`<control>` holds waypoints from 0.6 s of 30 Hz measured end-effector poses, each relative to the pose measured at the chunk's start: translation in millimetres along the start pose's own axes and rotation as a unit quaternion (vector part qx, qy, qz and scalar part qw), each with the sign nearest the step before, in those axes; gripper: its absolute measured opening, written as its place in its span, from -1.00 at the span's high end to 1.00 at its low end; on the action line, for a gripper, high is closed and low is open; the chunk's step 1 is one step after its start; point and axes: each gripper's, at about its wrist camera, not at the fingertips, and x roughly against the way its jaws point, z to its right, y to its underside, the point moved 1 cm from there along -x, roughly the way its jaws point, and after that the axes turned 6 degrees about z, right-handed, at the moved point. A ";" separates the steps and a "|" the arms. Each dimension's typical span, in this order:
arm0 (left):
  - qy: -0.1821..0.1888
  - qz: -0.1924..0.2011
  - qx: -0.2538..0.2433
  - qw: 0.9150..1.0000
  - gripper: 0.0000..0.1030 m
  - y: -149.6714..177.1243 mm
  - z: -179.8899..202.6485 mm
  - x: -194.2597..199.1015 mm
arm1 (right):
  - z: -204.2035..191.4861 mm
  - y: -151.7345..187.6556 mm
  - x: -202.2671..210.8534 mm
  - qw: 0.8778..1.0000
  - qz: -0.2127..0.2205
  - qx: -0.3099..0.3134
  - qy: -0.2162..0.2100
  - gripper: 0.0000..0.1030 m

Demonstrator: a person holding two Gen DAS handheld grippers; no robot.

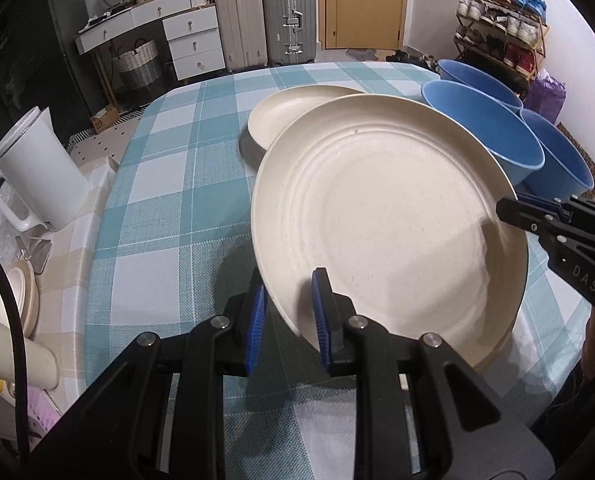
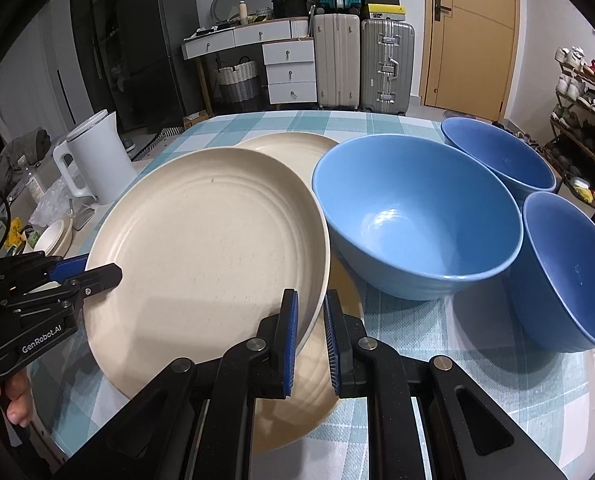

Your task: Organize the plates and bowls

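Both grippers' fingers (image 1: 321,312) pinching cream plate (image 1: 385,216) rim

A large cream plate (image 2: 213,240) sits tilted above a second cream plate (image 2: 317,380), a third cream plate (image 2: 285,142) lying behind it and three blue bowls (image 2: 417,216) to its right.

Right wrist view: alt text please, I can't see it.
Both tools, right and left, grip a cream plate lifted over another plate on a checked table. Three blue bowls stand to the right.
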 end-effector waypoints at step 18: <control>-0.002 -0.018 -0.033 0.999 0.61 4.8 9.5 -4.8 | -0.8 6.3 -5.2 1.000 -0.009 -0.001 0.006 0.74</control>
